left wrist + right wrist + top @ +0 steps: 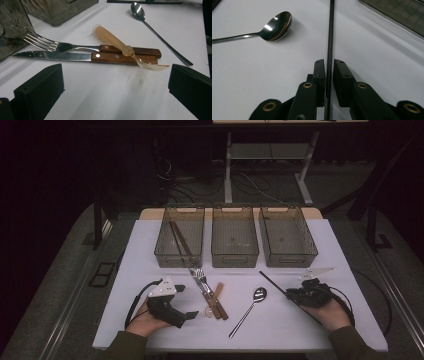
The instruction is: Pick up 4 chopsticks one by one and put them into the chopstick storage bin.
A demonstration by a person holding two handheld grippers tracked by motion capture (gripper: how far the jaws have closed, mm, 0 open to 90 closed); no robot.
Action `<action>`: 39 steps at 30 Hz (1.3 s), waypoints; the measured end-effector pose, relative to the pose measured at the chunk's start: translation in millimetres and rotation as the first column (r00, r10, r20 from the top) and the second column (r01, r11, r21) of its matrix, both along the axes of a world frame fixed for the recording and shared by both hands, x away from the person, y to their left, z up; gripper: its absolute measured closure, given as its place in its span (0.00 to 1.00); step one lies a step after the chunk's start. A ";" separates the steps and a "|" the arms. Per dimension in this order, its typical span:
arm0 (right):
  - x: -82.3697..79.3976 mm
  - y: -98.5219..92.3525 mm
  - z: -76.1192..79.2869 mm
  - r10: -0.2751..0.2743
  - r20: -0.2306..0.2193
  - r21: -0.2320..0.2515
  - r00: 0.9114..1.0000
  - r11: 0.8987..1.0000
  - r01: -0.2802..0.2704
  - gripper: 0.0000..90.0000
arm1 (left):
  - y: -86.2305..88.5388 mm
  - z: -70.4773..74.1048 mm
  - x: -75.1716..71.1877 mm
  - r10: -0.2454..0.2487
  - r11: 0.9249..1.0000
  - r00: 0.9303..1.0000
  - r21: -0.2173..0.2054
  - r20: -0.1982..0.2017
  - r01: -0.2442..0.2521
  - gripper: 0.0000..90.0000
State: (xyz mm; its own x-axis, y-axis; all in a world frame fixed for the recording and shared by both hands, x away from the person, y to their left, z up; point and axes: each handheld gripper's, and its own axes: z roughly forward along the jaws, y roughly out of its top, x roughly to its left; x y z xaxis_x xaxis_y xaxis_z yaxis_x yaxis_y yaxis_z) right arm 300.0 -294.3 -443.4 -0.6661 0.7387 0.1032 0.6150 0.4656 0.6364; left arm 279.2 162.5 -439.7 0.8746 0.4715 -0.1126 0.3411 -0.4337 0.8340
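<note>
Right claw [329, 65] has its jaws narrow around a thin black stick [330, 30]. Squeeze it near the middle so it lifts level. Left claw [110, 90] is open wide by the knife [75, 56].

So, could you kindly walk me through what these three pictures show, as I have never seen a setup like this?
Gladly. There is no robot here: a person holds a hand-held gripper in each hand, each with two black fingers and its own camera. The high view looks down on a white table. The left gripper is open, and its view looks between its fingers at a fork, a knife and a clear plastic spoon lying across their wooden handles. A metal spoon lies further right. The right gripper has a thin black stick between its nearly closed fingers; whether they grip it I cannot tell. At the back stand three see-through bins; the left one holds brown sticks.
</note>
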 end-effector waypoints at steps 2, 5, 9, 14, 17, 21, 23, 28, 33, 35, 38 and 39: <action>-0.4 1.2 -0.6 0.007 0.001 -0.006 1.000 1.000 -0.007 0.90 | 0.0 0.0 0.0 0.000 1.000 1.000 0.000 0.000 0.000 0.00; -1.1 2.5 -2.0 0.013 0.012 -0.022 1.000 1.000 -0.013 0.91 | -0.3 0.0 -0.3 0.000 1.000 1.000 0.000 -0.002 0.000 0.00; -1.4 2.5 -2.6 0.016 0.017 -0.025 1.000 1.000 -0.016 0.92 | -0.4 -0.2 -0.1 -0.002 1.000 1.000 0.002 -0.001 0.002 0.00; -1.2 1.7 -3.0 0.019 0.020 -0.024 1.000 1.000 -0.018 0.94 | -0.8 -0.4 -0.1 -0.004 1.000 1.000 0.004 -0.002 0.004 0.00; -1.0 1.4 -3.0 0.024 0.021 -0.024 0.999 0.999 -0.023 0.95 | -0.9 -0.3 -0.2 -0.004 1.000 1.000 0.003 -0.004 0.004 0.00; -0.5 1.2 -2.9 0.036 0.026 -0.027 0.999 0.999 -0.035 0.95 | -0.9 -0.2 -0.1 -0.005 1.000 1.000 0.004 -0.002 0.005 0.00; -0.1 0.8 -2.6 0.037 0.022 -0.026 0.999 0.999 -0.037 0.95 | -0.7 -0.2 -0.2 -0.003 1.000 1.000 0.001 -0.004 0.003 0.00; 0.2 0.0 -1.0 0.045 0.014 -0.020 0.999 0.999 -0.045 0.95 | -0.5 0.0 0.1 -0.007 1.000 1.000 0.004 -0.001 0.007 0.00; -0.4 -0.5 2.7 0.054 0.009 -0.006 0.999 0.999 -0.054 0.95 | -0.8 -0.3 0.1 -0.007 1.000 1.000 0.003 -0.003 0.007 0.00; -0.4 -0.5 4.0 0.057 0.004 -0.003 0.998 0.998 -0.057 0.95 | -0.9 -0.3 0.1 -0.008 1.000 1.000 0.004 -0.004 0.008 0.00; -0.4 -1.4 5.6 0.062 0.006 0.002 0.998 0.998 -0.062 0.95 | -0.9 -0.2 0.0 -0.008 1.000 1.000 0.004 -0.003 0.008 0.00; -0.6 -1.5 6.3 0.062 0.008 0.002 0.998 0.998 -0.062 0.95 | -0.9 -0.3 0.0 -0.007 1.000 1.000 0.004 -0.003 0.007 0.00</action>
State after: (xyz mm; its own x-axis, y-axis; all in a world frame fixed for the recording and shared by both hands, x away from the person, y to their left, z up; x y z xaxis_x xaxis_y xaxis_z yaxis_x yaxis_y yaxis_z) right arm 299.4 -295.8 -437.1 -0.7117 0.6954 0.0992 0.5795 0.5014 0.6425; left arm 279.2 161.6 -440.0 0.8778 0.4654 -0.1136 0.3405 -0.4392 0.8314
